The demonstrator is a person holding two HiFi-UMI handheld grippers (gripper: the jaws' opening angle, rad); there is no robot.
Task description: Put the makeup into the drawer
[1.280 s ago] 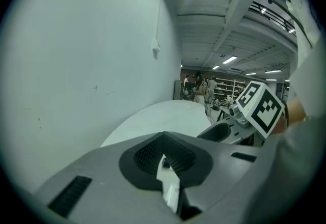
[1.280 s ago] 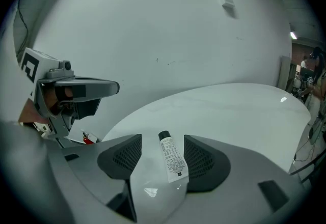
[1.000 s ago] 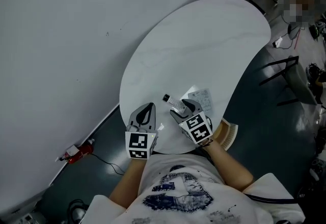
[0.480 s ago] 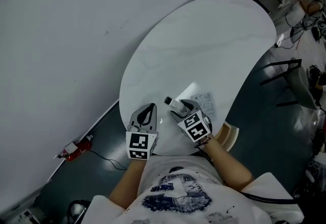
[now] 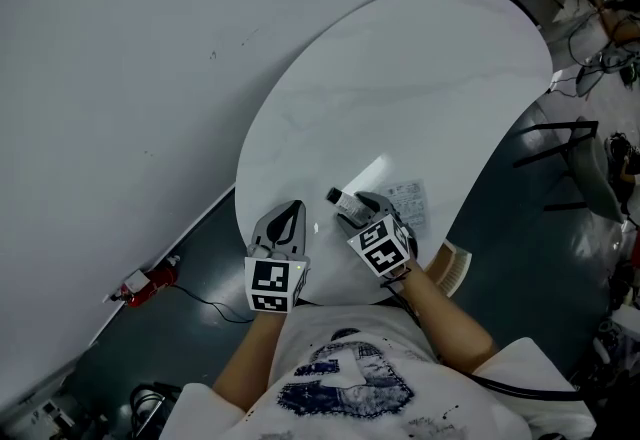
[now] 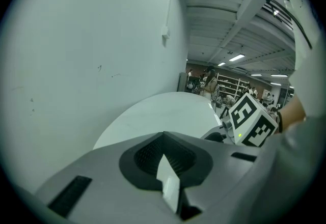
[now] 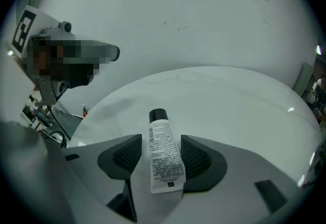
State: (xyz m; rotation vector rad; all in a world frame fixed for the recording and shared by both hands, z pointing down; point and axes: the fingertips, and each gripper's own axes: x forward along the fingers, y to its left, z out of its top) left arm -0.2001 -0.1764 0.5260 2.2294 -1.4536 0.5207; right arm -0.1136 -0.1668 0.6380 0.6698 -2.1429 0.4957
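Observation:
The makeup is a white tube point(image 7: 165, 162) with a black cap and small print. My right gripper point(image 7: 162, 139) is shut on the tube, whose cap end points out past the jaws over the white oval table point(image 7: 229, 101). In the head view the tube point(image 5: 345, 198) sticks out of the right gripper point(image 5: 358, 204) near the table's front edge. To its left, over the table's rim, my left gripper point(image 5: 290, 211) is shut on a thin white strip point(image 6: 168, 179). I cannot tell what the strip belongs to. No drawer shows in any view.
A printed white sheet point(image 5: 405, 200) lies on the table point(image 5: 400, 78) just right of the right gripper. A grey wall runs along the table's left side. A dark chair frame point(image 5: 555, 153) stands on the floor at the right, and a red object point(image 5: 140, 280) lies by the wall.
Both grippers have come down a little toward the table. The right one has rolled slightly with the tube still in it. The left gripper's hold looks the same.

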